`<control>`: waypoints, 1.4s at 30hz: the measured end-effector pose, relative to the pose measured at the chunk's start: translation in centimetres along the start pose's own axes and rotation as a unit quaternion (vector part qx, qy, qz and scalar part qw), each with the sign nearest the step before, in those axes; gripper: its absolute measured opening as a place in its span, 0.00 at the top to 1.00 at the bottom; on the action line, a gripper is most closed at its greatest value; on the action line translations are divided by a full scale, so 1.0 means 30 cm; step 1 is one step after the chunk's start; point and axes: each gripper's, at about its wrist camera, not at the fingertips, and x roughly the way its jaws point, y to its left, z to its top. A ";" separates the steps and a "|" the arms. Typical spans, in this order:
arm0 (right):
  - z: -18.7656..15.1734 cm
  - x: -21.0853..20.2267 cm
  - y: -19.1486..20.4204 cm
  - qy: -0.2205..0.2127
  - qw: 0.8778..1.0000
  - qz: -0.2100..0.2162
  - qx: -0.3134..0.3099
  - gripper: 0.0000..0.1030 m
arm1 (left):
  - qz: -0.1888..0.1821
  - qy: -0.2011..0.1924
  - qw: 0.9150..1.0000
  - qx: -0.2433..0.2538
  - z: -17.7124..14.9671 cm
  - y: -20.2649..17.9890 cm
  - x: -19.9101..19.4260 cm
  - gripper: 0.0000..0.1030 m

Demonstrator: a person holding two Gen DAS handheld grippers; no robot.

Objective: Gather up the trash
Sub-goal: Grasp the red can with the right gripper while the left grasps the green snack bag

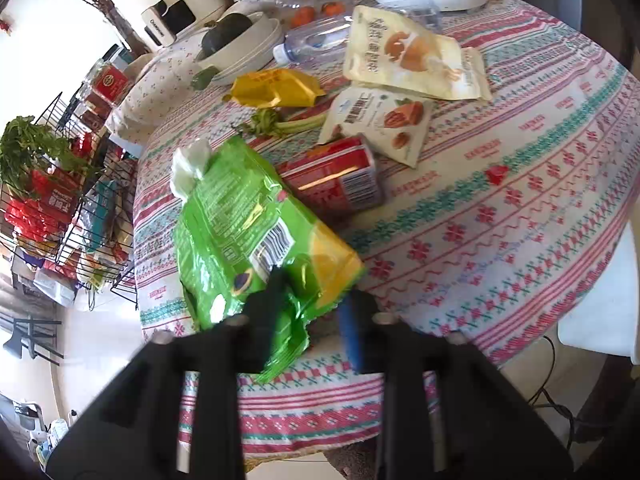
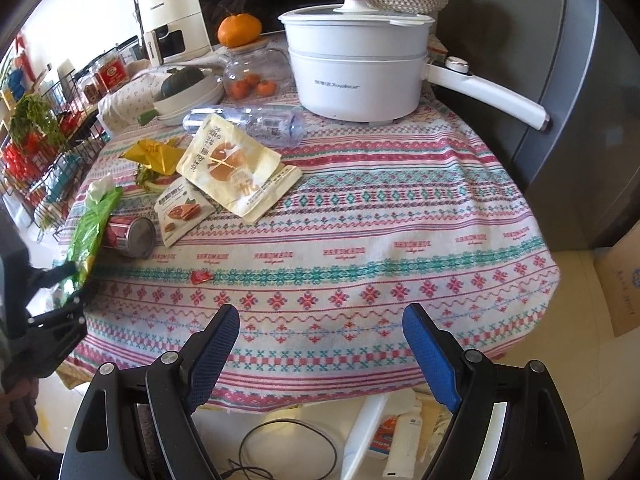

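A green snack bag (image 1: 248,232) lies at the near left of the round table (image 1: 520,208). My left gripper (image 1: 316,292) has its jaws around the bag's near end; whether they press it is unclear. The bag also shows in the right wrist view (image 2: 90,232), with the left gripper (image 2: 60,292) on it. A red can (image 1: 340,176) lies on its side behind the bag. Cream pouches (image 1: 412,56), a small nut pouch (image 1: 380,120), a yellow wrapper (image 1: 276,88), a plastic bottle (image 1: 316,40) and a white tissue (image 1: 188,168) lie further back. My right gripper (image 2: 320,320) is open and empty above the table's near edge.
A white electric pot (image 2: 356,72) with a long handle stands at the back. A bowl holding a dark squash (image 2: 188,88), a glass jar with oranges (image 2: 252,72) and a wire rack (image 1: 60,208) of goods stand left. A small red scrap (image 2: 200,277) lies mid-table.
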 end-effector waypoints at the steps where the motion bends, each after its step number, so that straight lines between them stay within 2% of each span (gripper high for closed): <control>1: 0.002 0.005 0.011 0.000 1.000 0.002 -0.002 0.17 | -0.001 -0.006 1.000 -0.004 0.003 0.010 -0.006 0.83; 7: 0.031 0.034 0.115 -0.003 0.999 0.031 -0.040 0.17 | -0.012 -0.062 0.996 -0.058 0.035 0.126 -0.113 0.93; 13: 0.094 0.087 0.294 -0.009 0.990 0.078 -0.117 0.17 | -0.026 -0.103 0.987 -0.118 0.030 0.260 -0.196 0.95; 17: 0.147 0.126 0.456 -0.017 0.976 0.103 -0.192 0.17 | -0.042 -0.119 0.978 -0.166 0.008 0.351 -0.230 0.95; 23: 0.214 0.212 0.718 0.004 0.946 0.141 -0.293 0.17 | -0.053 -0.128 0.968 -0.210 -0.015 0.435 -0.236 0.95; 27: 0.205 0.292 0.848 0.028 0.925 0.137 -0.354 0.18 | -0.064 -0.119 0.963 -0.234 -0.033 0.478 -0.214 0.95; 31: 0.181 0.367 0.898 0.057 0.914 0.117 -0.383 0.25 | -0.070 -0.111 0.959 -0.250 -0.046 0.504 -0.198 0.95; 34: 0.176 0.415 0.911 0.070 0.915 0.104 -0.383 0.29 | -0.073 -0.106 0.958 -0.255 -0.053 0.501 -0.194 0.95; 35: 0.172 0.423 0.911 0.070 0.916 0.098 -0.383 0.35 | -0.074 -0.106 0.958 -0.256 -0.053 0.499 -0.195 0.95; 36: 0.168 0.432 0.908 0.072 0.916 0.094 -0.383 0.36 | -0.074 -0.106 0.959 -0.253 -0.053 0.493 -0.197 0.95; 42: 0.159 0.401 0.841 0.082 0.928 0.107 -0.348 0.43 | -0.083 -0.109 0.959 -0.249 -0.049 0.470 -0.207 0.95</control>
